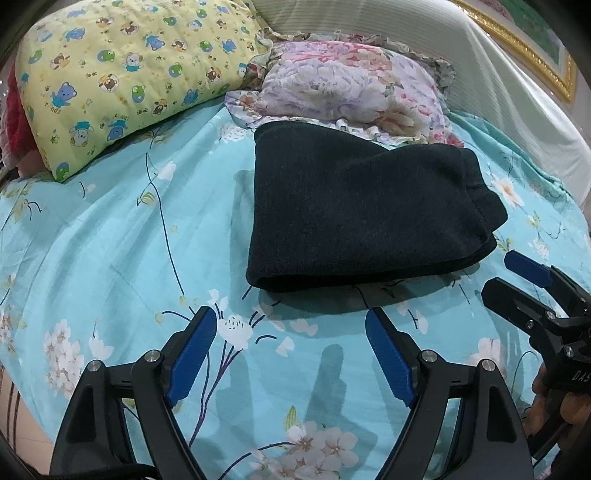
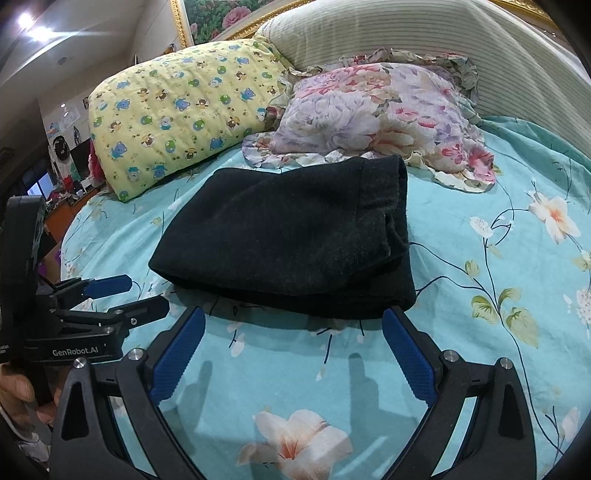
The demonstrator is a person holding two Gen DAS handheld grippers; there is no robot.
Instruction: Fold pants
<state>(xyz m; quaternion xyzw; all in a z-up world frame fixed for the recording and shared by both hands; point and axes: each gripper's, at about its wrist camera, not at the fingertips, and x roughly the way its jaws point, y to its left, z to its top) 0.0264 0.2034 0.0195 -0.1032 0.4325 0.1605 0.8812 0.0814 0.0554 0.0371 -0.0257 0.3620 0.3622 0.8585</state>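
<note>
The dark pants (image 1: 354, 206) lie folded into a thick rectangle on the turquoise floral bedsheet (image 1: 110, 240). In the right wrist view the pants (image 2: 288, 236) sit just beyond the fingertips. My left gripper (image 1: 291, 321) is open and empty, hovering over the sheet just in front of the pants' near fold. My right gripper (image 2: 293, 319) is open and empty, close to the pants' near edge. The right gripper also shows at the right edge of the left wrist view (image 1: 517, 280). The left gripper shows at the left of the right wrist view (image 2: 133, 295).
A yellow bear-print pillow (image 1: 122, 74) lies at the head of the bed on the left. A pink and purple floral pillow (image 1: 354, 85) touches the pants' far edge. A striped headboard cushion (image 2: 406, 33) stands behind. A cluttered desk (image 2: 55, 184) is off the bed's left side.
</note>
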